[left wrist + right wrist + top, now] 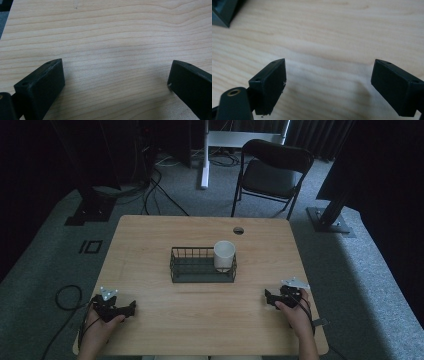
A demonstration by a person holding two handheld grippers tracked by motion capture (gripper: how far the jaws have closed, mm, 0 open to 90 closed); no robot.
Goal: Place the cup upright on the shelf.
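Resting apart near table edge: left gripper [131, 309] wide, empty | right gripper [268, 299] wide, empty | risk: tall white cup [224, 255] tipping in wire basket [202, 271] if nudged sideways

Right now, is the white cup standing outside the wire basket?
No, the white cup stands inside the wire basket, at its right end.

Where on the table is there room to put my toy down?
Bare wood lies left of the basket, right of it, and in front, between the left gripper and the right gripper. The strip behind the basket, up to the hole, is free too. Only the middle is crowded: the cup stands in the basket's right end.
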